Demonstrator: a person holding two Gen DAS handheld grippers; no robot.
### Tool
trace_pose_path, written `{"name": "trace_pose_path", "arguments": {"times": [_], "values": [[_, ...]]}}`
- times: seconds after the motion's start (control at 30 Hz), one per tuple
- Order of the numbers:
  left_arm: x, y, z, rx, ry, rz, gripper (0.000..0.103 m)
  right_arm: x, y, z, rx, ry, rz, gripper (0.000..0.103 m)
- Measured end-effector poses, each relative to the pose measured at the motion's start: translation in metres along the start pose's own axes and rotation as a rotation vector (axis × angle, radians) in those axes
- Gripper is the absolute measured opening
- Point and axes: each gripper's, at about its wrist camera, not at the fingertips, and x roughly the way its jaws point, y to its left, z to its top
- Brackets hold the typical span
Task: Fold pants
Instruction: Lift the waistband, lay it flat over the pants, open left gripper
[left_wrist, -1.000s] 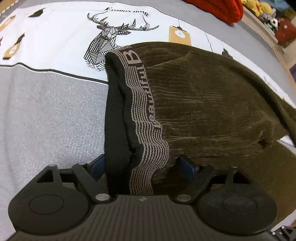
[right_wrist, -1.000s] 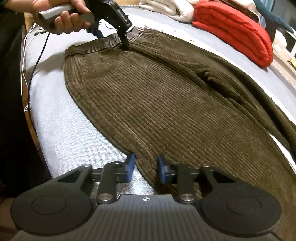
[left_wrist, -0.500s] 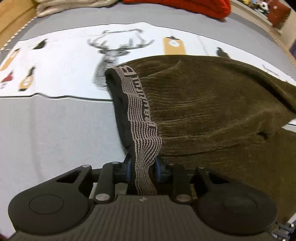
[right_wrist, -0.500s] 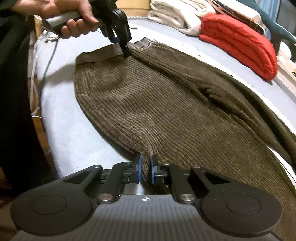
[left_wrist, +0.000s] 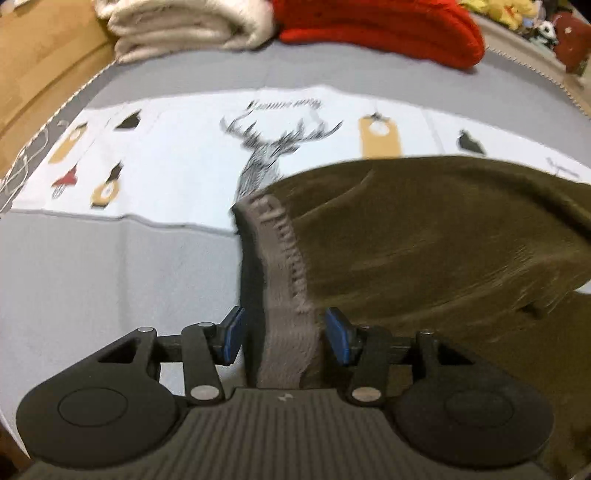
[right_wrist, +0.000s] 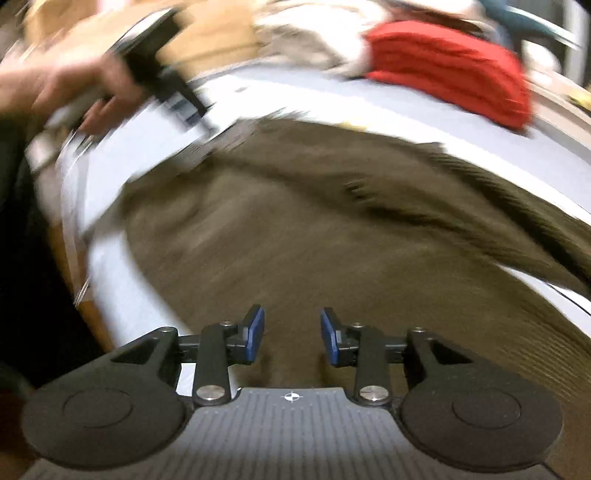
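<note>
My left tongs (left_wrist: 282, 338) are spread, and their jaws have just been opening. The striped waistband (left_wrist: 286, 295) of the brown pants (left_wrist: 424, 251) runs between the blue pads, but neither pad seems to press on it. My right tongs (right_wrist: 291, 338) have also just been opening, with the pants' brown cloth lying between their pads. The pants lie on a grey bed (left_wrist: 110, 277). The words on the waistband and above the deer picture (left_wrist: 269, 155) are too blurry to read.
</note>
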Motion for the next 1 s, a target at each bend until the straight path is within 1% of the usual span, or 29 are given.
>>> {"name": "trace_pose_path", "arguments": {"times": [0.07, 0.13, 0.23, 0.33, 0.4, 0.47, 0.53, 0.6, 0.67, 0.73, 0.8, 0.83, 0.9, 1.0], "values": [[-0.004, -0.012, 0.005, 0.02, -0.031, -0.016, 0.053, -0.01, -0.028, 0.005, 0.116, -0.027, -0.043, 0.036], [-0.003, -0.028, 0.011, 0.05, -0.05, -0.05, 0.053, -0.023, -0.059, 0.009, 0.219, -0.053, -0.095, 0.036], [-0.002, -0.052, 0.016, 0.105, -0.057, -0.092, 0.053, -0.043, -0.101, 0.012, 0.29, -0.069, -0.185, 0.037], [0.007, -0.076, 0.017, 0.172, -0.032, -0.122, 0.053, -0.059, -0.138, 0.007, 0.292, -0.042, -0.28, 0.041], [0.009, -0.088, 0.015, 0.201, -0.02, -0.134, 0.053, -0.065, -0.165, 0.0, 0.321, -0.012, -0.334, 0.042], [0.014, -0.099, 0.012, 0.232, 0.006, -0.137, 0.053, -0.065, -0.189, -0.011, 0.386, 0.015, -0.368, 0.042], [0.021, -0.107, 0.011, 0.252, 0.04, -0.133, 0.053, -0.062, -0.209, -0.025, 0.479, 0.037, -0.376, 0.042], [0.031, -0.109, 0.008, 0.255, 0.08, -0.122, 0.053, -0.056, -0.219, -0.035, 0.529, 0.043, -0.397, 0.042], [0.043, -0.11, 0.003, 0.252, 0.154, -0.104, 0.053, -0.048, -0.222, -0.042, 0.552, 0.064, -0.416, 0.042], [0.058, -0.11, -0.003, 0.256, 0.242, -0.079, 0.054, -0.038, -0.222, -0.049, 0.555, 0.113, -0.426, 0.042], [0.066, -0.111, -0.007, 0.265, 0.293, -0.06, 0.054, -0.026, -0.219, -0.05, 0.539, 0.18, -0.448, 0.042], [0.066, -0.112, -0.007, 0.268, 0.291, -0.055, 0.054, -0.023, -0.219, -0.053, 0.53, 0.211, -0.457, 0.042], [0.064, -0.112, -0.005, 0.259, 0.277, -0.054, 0.054, -0.014, -0.219, -0.054, 0.513, 0.24, -0.462, 0.042], [0.058, -0.11, -0.001, 0.233, 0.235, -0.067, 0.054, -0.012, -0.218, -0.054, 0.504, 0.236, -0.456, 0.042]]}}
